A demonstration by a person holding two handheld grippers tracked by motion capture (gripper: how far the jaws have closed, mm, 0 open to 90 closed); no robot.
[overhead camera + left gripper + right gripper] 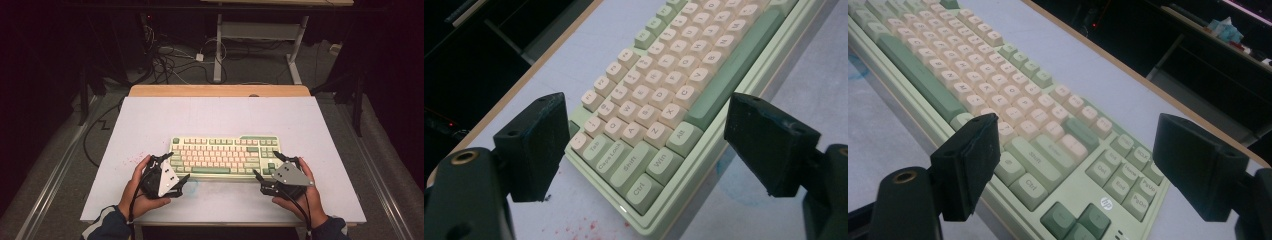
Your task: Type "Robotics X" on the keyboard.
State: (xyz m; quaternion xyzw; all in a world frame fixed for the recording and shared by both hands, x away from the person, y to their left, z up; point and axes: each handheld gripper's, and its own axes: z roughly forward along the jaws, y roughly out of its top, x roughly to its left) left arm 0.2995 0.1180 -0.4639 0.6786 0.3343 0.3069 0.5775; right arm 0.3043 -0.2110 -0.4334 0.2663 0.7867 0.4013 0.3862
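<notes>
Keyboard (pixel 225 156) lies centre of frame on white tabletop (pixel 150 125), green and cream keys. Legends readable in left gripper view: Ctrl, Win, Alt, Shift, Caps Lock, Tab; "hp" logo (pixel 1106 202) near arrow keys.

My left claw (pixel 181 173) spread wide, nothing held, straddling keyboard's lower-left corner. My right claw (pixel 266 170) equally wide, empty, at lower-right corner.

Red specks (pixel 584 227) on tabletop. Dark room, cables (pixel 165 55) on floor behind.

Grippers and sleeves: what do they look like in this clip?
Both are black two-jaw tools. The left gripper carries a white three-cornered plate, the right gripper a grey one with small holes. Each jaw ends in a blocky black pad. Black cables trail back past the dark sleeves.
</notes>
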